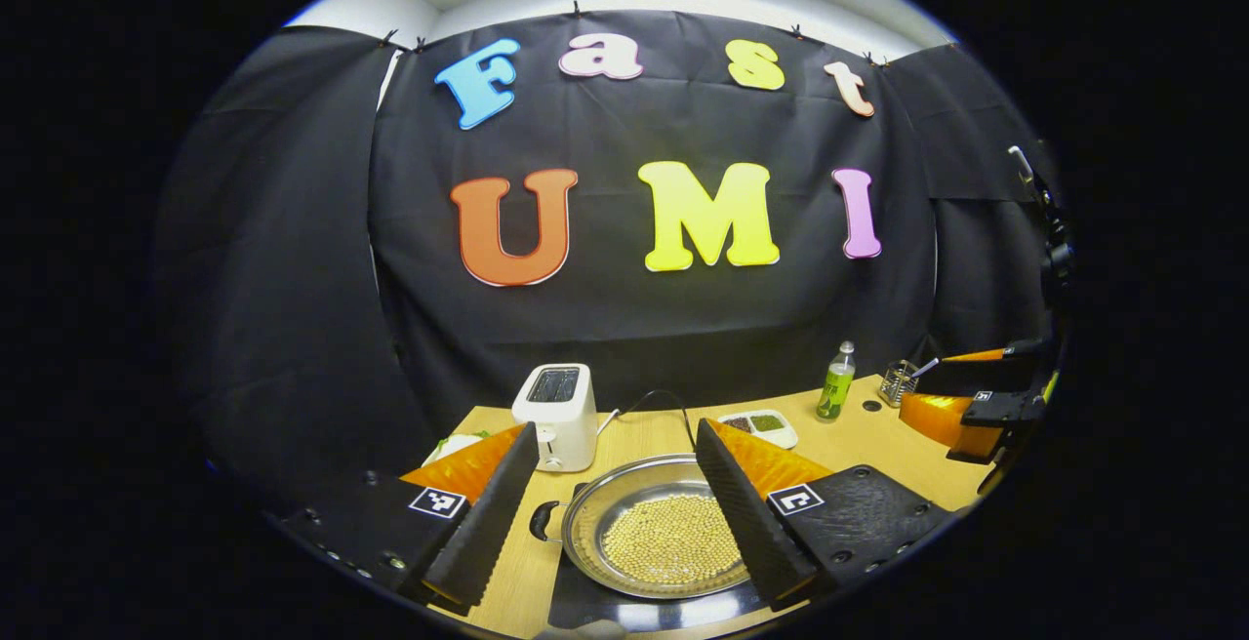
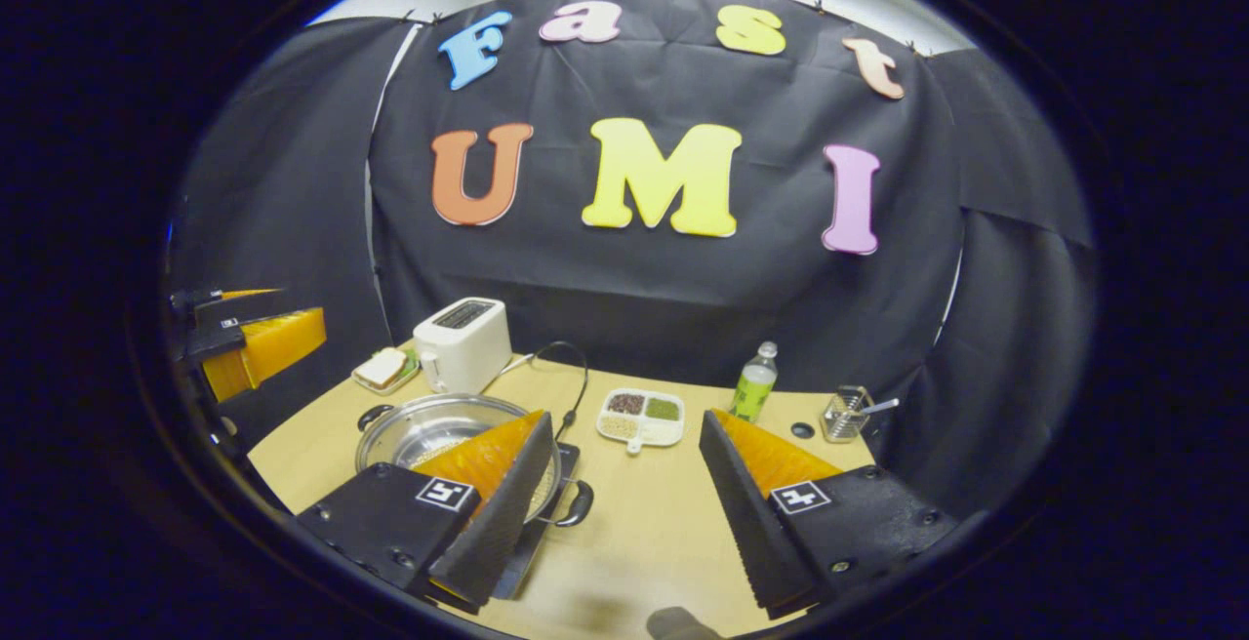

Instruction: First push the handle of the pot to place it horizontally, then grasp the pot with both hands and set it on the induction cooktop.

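A steel pot (image 1: pixel 595 513) with yellow beans in it rests on the black induction cooktop (image 1: pixel 585 606) near the table's front edge. One black side handle (image 1: pixel 542 520) points left in the left gripper view. My left gripper (image 1: pixel 617 430) hovers above the pot, open, holding nothing. In the right gripper view the pot (image 2: pixel 420 425) lies at lower left on the cooktop (image 2: pixel 532 538), with one handle (image 2: pixel 576 503) toward me and one (image 2: pixel 376 416) on the far side. My right gripper (image 2: pixel 626 418) is open over bare table to the pot's right.
A white toaster (image 2: pixel 463 342) with a cord stands behind the pot, beside a plate with a sandwich (image 2: pixel 383 369). A divided dish (image 2: pixel 641 416), a green bottle (image 2: pixel 754 383) and a wire holder (image 2: pixel 847 413) sit toward the back right of the wooden table (image 2: pixel 644 523).
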A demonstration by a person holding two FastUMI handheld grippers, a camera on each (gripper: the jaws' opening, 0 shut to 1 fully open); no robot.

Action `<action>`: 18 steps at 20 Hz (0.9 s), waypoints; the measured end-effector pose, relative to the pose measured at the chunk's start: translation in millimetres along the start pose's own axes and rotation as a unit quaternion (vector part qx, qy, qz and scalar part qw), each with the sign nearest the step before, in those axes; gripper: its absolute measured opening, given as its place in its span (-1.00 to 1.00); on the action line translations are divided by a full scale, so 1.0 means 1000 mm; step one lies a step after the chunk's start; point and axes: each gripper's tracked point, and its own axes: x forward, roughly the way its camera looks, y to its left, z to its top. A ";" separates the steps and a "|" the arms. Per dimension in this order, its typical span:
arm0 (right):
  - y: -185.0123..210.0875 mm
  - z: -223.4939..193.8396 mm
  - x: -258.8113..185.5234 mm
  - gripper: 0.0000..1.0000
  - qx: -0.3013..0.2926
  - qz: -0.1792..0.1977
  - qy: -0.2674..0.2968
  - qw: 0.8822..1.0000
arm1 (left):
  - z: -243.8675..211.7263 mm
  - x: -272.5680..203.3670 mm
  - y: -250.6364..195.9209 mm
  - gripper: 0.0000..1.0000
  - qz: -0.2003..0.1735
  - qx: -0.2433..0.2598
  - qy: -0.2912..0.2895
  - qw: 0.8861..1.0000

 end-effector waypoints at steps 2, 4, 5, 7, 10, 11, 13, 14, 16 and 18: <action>-0.016 0.015 -0.024 0.92 0.014 -0.007 -0.018 1.000 | 0.021 -0.013 -0.021 0.94 -0.011 0.000 -0.021 1.000; -0.041 0.032 -0.047 0.96 0.023 -0.019 -0.041 0.999 | 0.045 -0.029 -0.037 0.93 -0.011 0.004 -0.039 0.999; -0.055 0.039 -0.059 0.94 0.030 -0.028 -0.051 0.998 | 0.058 -0.039 -0.047 0.93 -0.015 0.001 -0.054 0.998; -0.080 0.054 -0.085 0.94 0.051 -0.038 -0.071 0.995 | 0.084 -0.059 -0.068 0.93 -0.015 -0.007 -0.079 0.997; -0.122 0.067 -0.117 0.94 0.069 -0.056 -0.090 0.992 | 0.101 -0.078 -0.093 0.92 -0.012 -0.005 -0.099 0.995; -0.137 0.072 -0.128 0.96 0.069 -0.064 -0.102 0.990 | 0.106 -0.083 -0.103 0.93 -0.012 -0.001 -0.103 0.995; -0.165 0.073 -0.146 0.94 0.068 -0.079 -0.111 0.988 | 0.114 -0.093 -0.126 0.92 -0.018 0.002 -0.111 0.994; -0.175 0.074 -0.155 0.94 0.071 -0.080 -0.114 0.988 | 0.113 -0.099 -0.136 0.92 -0.020 0.000 -0.112 0.994; -0.193 0.073 -0.167 0.94 0.076 -0.080 -0.114 0.987 | 0.113 -0.107 -0.153 0.92 -0.019 -0.007 -0.108 0.994; -0.208 0.074 -0.177 0.94 0.073 -0.079 -0.120 0.987 | 0.115 -0.116 -0.165 0.92 -0.015 -0.006 -0.109 0.994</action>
